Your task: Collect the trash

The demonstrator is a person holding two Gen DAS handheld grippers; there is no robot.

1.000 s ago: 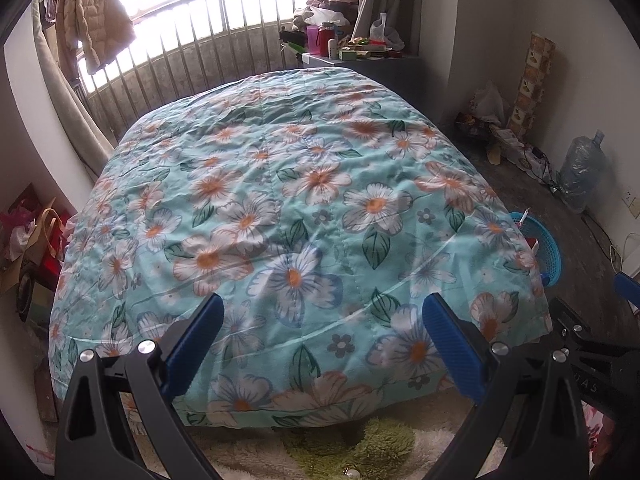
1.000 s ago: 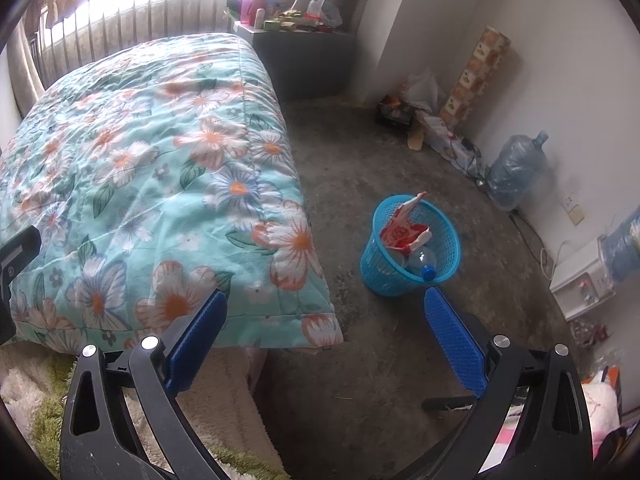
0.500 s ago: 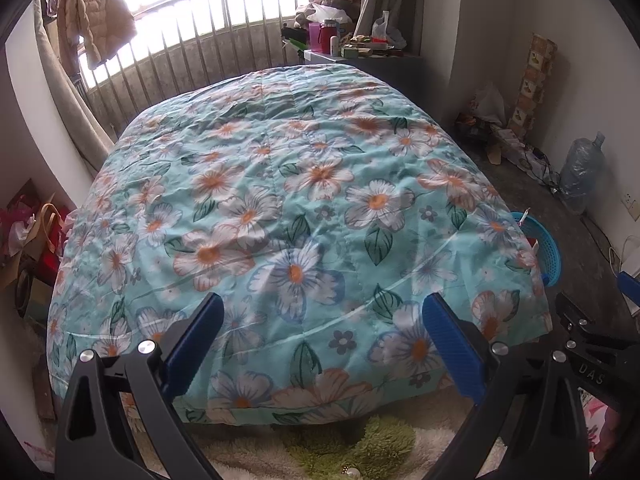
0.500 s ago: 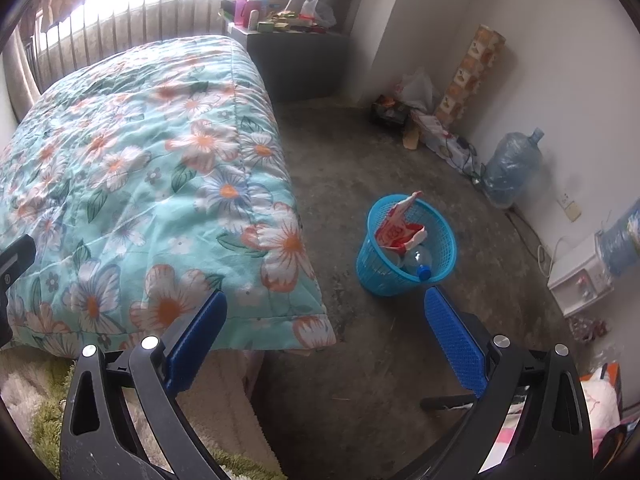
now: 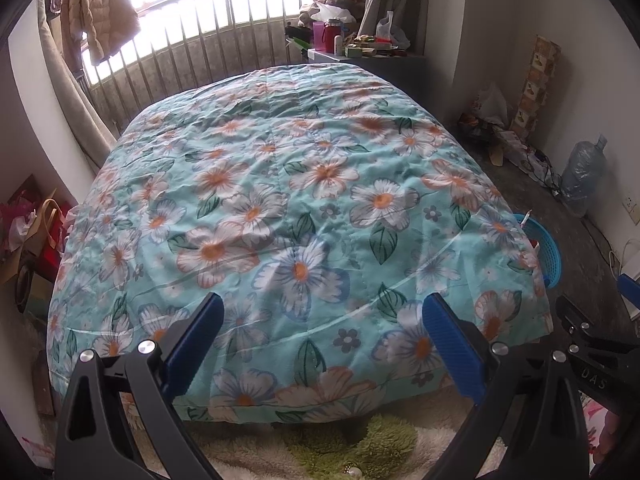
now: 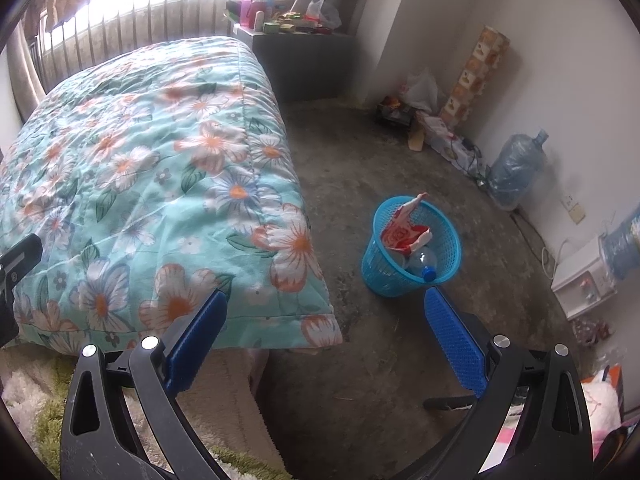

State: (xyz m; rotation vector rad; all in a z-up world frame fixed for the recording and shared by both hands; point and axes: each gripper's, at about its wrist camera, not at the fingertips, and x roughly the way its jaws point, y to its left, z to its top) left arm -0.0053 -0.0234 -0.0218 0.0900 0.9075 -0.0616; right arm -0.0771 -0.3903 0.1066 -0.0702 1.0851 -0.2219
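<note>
- Left claw (image 5: 320, 336): jaws wide, holding nothing; ribbed blue pads on black arms, aimed level over the bed's foot.
- Ahead of it, a puffy quilt (image 5: 280, 208), teal with white-orange flowers; under it, a shaggy green-cream rug (image 5: 360, 444).
- Right claw (image 6: 326, 338): jaws wide, empty, tilted down at the rough grey floor (image 6: 360, 160) past the quilt's corner.
- Just beyond its right pad, a round blue mesh basket (image 6: 412, 248) with a red-white wrapper (image 6: 404, 232) and a clear bottle (image 6: 424, 260) in it.
- Since a second ago both views have shifted only slightly; the basket sits a little nearer the right pad.
</note>
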